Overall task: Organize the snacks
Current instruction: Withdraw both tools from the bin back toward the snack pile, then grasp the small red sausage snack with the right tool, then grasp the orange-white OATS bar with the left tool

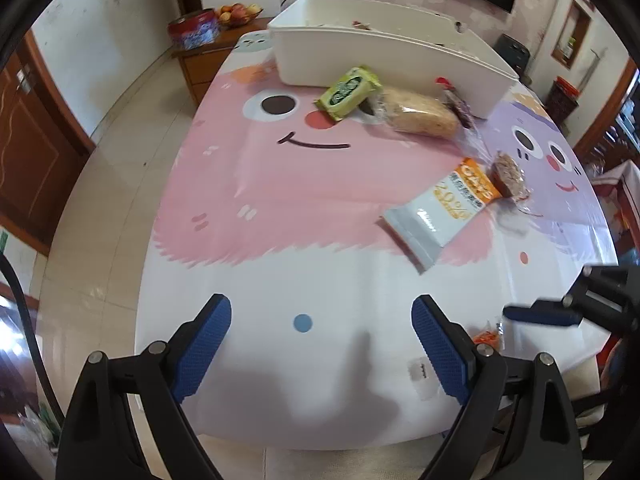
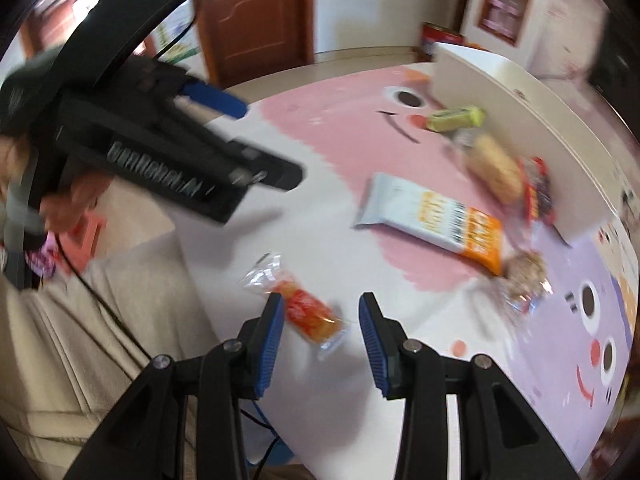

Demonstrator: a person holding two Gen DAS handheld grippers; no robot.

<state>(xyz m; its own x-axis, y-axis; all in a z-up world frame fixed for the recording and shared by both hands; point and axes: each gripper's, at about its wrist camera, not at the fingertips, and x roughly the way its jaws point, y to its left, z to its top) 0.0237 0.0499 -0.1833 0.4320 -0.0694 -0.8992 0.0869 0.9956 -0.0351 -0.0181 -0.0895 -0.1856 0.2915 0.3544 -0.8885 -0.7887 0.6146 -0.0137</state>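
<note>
My left gripper (image 1: 322, 312) hangs open and wide over the near part of the cartoon-print table (image 1: 280, 220), with nothing between its fingers. Farther on stands a white bin (image 1: 384, 52). In front of it lie a green packet (image 1: 348, 92), a beige cracker pack (image 1: 420, 114), a dark red snack (image 1: 458, 104), an orange-and-white oats packet (image 1: 444, 212) and a brown round snack (image 1: 510, 178). My right gripper (image 2: 320, 308) is open just over a small orange snack in clear wrap (image 2: 308, 312). Its left finger overlaps the wrapper and its right pad stands apart.
The table's near edge runs just under both grippers, and a person's beige clothing (image 2: 100, 320) is beside it. A wooden cabinet at the far left carries a red tin (image 1: 194, 32) and a fruit bowl (image 1: 240, 14). A pink stool (image 2: 88, 232) stands on the floor.
</note>
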